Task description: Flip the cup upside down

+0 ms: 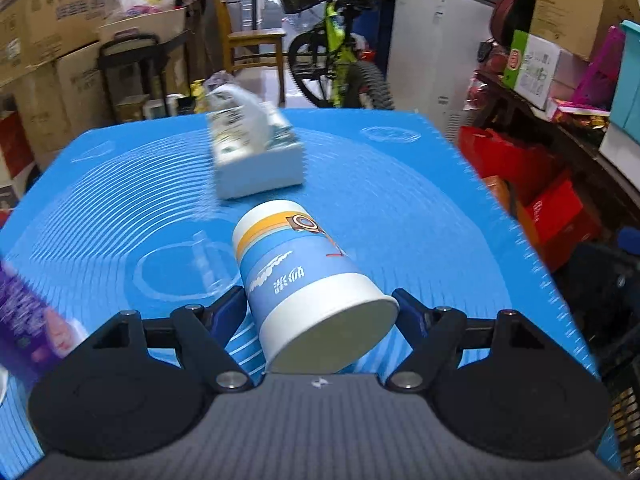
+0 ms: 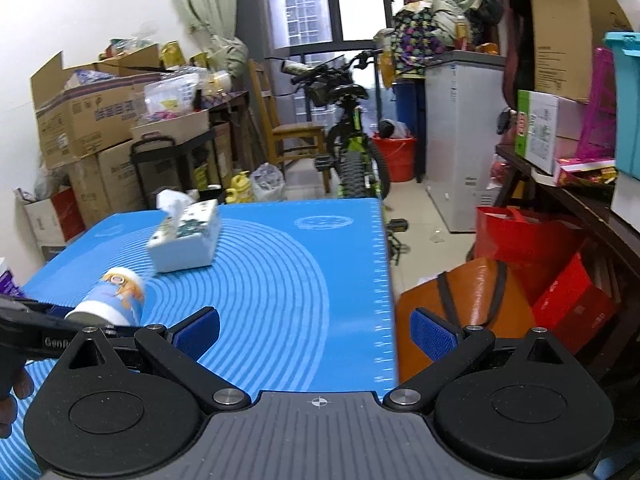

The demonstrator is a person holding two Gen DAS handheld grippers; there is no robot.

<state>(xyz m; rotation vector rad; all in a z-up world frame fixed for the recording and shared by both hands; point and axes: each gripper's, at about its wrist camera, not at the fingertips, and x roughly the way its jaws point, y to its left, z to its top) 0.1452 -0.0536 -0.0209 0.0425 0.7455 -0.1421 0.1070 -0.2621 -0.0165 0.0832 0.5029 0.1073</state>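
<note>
A paper cup (image 1: 296, 280) with blue, white and orange print is held tilted above the blue mat (image 1: 400, 208), with its open mouth toward the camera and its base pointing away. My left gripper (image 1: 320, 312) is shut on the cup near its rim, one blue pad on each side. In the right wrist view the cup (image 2: 116, 296) shows at the lower left, held by the left gripper's black fingers. My right gripper (image 2: 316, 336) is open and empty over the mat's (image 2: 280, 280) right front part.
A white tissue box (image 1: 256, 152) lies on the mat behind the cup; it also shows in the right wrist view (image 2: 184, 240). A purple packet (image 1: 28, 320) sits at the mat's left edge. Red and orange bags (image 2: 500, 292) stand right of the table. A bicycle (image 2: 352, 148) stands beyond the far edge.
</note>
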